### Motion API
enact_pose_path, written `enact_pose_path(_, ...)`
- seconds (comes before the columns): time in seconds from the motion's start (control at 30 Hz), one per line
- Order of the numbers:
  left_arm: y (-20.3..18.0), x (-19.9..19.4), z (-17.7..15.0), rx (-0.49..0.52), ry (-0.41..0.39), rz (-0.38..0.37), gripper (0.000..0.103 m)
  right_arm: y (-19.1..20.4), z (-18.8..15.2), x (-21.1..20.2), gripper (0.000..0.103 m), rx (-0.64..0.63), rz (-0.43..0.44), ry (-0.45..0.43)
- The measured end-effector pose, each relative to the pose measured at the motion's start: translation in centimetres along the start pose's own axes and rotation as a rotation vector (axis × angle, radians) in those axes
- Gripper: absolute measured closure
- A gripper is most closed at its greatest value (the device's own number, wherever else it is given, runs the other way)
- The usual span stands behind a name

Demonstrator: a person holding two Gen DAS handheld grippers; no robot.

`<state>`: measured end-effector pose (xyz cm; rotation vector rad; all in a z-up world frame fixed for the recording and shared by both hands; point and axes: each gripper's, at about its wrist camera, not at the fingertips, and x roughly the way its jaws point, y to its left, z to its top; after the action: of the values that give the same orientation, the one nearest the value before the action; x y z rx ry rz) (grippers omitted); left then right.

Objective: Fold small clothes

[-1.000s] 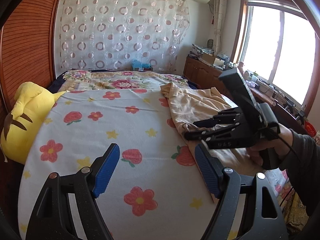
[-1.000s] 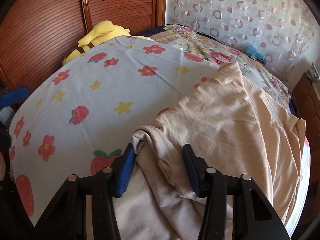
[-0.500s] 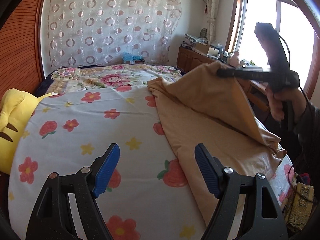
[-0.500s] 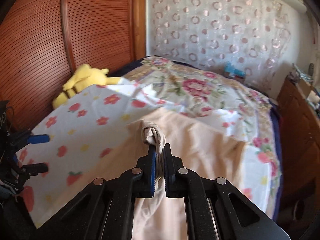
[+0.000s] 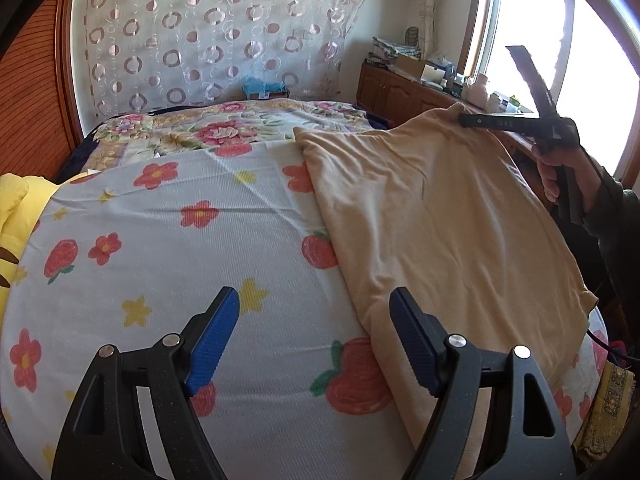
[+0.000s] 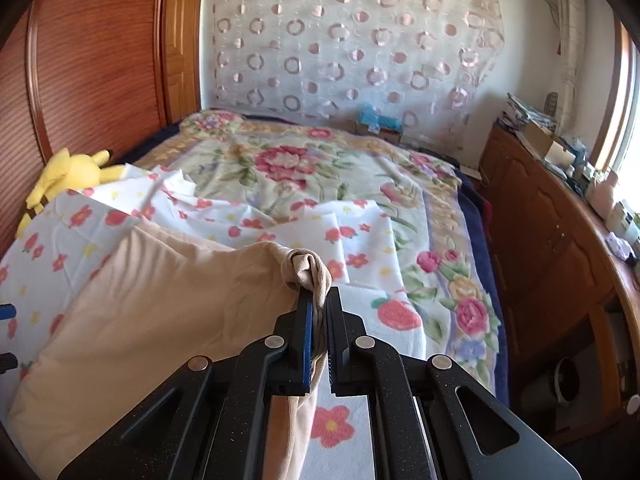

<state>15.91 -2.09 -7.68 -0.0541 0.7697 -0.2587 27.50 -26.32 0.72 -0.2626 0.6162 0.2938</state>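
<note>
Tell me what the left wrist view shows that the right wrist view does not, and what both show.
Only the left wrist view shows the open left gripper over the sheet, the hand holding the right gripper's handle, and the window.

Only the right wrist view shows the right gripper from behind, shut on a bunched corner of the shirt.

Both show the beige shirt, lifted at one corner, the strawberry sheet, the yellow toy and the curtain.
</note>
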Motion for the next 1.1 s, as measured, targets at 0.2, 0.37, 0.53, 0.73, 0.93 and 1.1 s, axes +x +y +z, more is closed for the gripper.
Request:
enact_pose_path(0.2, -0.4, 0.2, 0.0, 0.009, 0.021, 0.006, 0.025, 1.2, 1.9, 1.8, 0.090, 0.032, 0.011, 0.071)
enact_pose_path(0.37, -0.9, 0.8, 0.0, 0.036, 0.056, 0.012, 0.025, -1.0, 3.5, 2.0, 0.078, 0.058, 0.046, 0.058)
enact_pose_path(0.53, -1.7, 0.7, -0.3, 0.058, 0.071, 0.007, 0.025, -1.8, 3.0, 3.6, 0.077, 0.032, 0.008, 0.099)
enact_pose_path(0.73, -2.1, 0.3, -0.3, 0.068, 0.067, -0.008, 0.025, -3.5, 3.0, 4.8, 0.065, 0.110, 0.024, 0.141)
enact_pose_path(0.93, -2.5, 0.0, -0.4, 0.072, 0.064, -0.012, 0.025, -3.7, 3.5, 4.8, 0.091, 0.162, 0.133, 0.147)
enact_pose_path(1.1, -3.0, -0.5, -0.7, 0.077, 0.059, -0.016, 0.025, -4.8, 3.8, 3.1, 0.099, 0.166, 0.022, 0.039)
